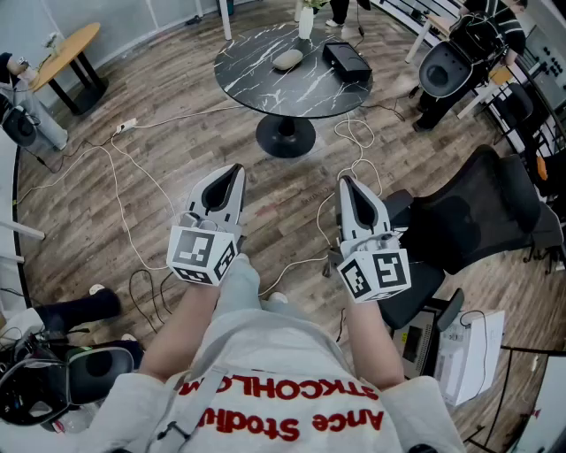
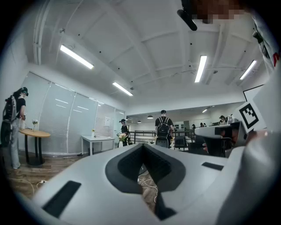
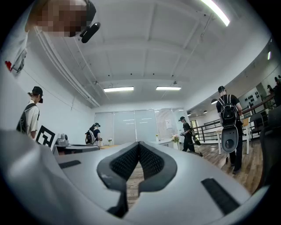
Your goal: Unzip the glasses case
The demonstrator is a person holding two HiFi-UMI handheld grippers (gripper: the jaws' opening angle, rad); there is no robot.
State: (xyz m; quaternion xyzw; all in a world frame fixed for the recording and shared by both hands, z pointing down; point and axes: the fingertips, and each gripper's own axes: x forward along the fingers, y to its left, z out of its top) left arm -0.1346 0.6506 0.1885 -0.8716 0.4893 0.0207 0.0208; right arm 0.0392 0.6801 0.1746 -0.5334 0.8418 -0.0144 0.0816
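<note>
In the head view a round black marble table (image 1: 256, 84) stands far ahead. On it lie a grey oval case (image 1: 287, 59) and a black oblong case (image 1: 347, 62). Both grippers are held level in front of the person's chest, well short of the table and above the wooden floor. My left gripper (image 1: 235, 168) (image 2: 142, 146) is shut with its tips together and nothing between them. My right gripper (image 1: 344, 180) (image 3: 139, 143) is also shut and empty. Neither gripper view shows the table or the cases.
A white bottle (image 1: 306, 22) stands at the table's far edge. A black office chair (image 1: 478, 221) is close on the right. White cables (image 1: 133, 221) trail over the floor. A wooden side table (image 1: 66, 53) is at the far left. Several people stand in the room (image 2: 163, 127) (image 3: 227, 114).
</note>
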